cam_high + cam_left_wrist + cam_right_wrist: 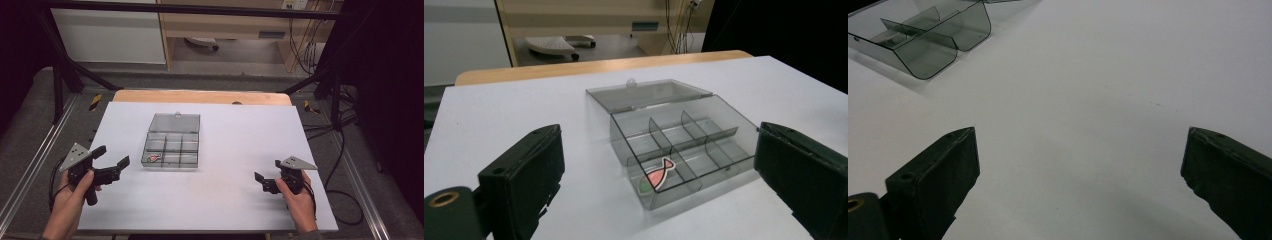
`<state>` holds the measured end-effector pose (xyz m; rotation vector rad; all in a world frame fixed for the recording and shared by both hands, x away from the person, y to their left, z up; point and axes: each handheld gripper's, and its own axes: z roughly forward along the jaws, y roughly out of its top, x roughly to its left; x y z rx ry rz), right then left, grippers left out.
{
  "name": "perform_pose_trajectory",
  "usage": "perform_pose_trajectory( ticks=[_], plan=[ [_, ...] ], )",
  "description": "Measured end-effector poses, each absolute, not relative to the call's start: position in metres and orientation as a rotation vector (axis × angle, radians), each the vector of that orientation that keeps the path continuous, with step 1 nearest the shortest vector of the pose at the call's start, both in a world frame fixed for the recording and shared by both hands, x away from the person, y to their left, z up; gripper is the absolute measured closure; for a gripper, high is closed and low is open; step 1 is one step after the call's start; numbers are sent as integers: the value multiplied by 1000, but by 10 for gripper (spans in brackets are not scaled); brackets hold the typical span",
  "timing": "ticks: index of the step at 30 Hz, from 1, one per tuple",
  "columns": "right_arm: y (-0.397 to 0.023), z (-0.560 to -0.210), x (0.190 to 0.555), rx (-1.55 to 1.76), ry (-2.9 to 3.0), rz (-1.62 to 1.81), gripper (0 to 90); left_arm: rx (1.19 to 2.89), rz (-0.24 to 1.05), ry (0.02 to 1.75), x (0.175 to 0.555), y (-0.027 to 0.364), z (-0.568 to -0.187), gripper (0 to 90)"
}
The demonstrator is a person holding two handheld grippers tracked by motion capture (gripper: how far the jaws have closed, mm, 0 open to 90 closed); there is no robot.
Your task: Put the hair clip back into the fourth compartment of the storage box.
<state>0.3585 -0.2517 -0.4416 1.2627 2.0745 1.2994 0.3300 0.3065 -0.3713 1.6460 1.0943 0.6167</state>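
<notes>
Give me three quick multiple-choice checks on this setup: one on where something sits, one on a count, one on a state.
1. Where does the fish-shaped piece lie in the organiser box?
A. near-left compartment
B. far-right compartment
C. on the lid

2. How many compartments does the box have?
A. four
B. six
C. nine

3. How is the lid?
A. shut
B. swung open, lying flat behind
C. taken off

Answers: 1 A, the high view shows it at the box's near-left corner. 2 B, dividers form two rows of three. 3 B, it lies flat against the far edge.
</notes>
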Motion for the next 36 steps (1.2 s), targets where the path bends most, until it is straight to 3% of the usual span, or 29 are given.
perform_pose_trajectory(
  ticks=[16,27,36],
  plan=[
    [-252,-441,358,1256,2074,1309,25,1725,602,1098,316,305,-412,68],
    [-253,-442,359,1264,2077,1301,25,1815,508,1078,314,293,-432,69],
    [-248,-454,367,1351,2123,1077,29,1878,488,1098,314,291,-447,82]
  ],
)
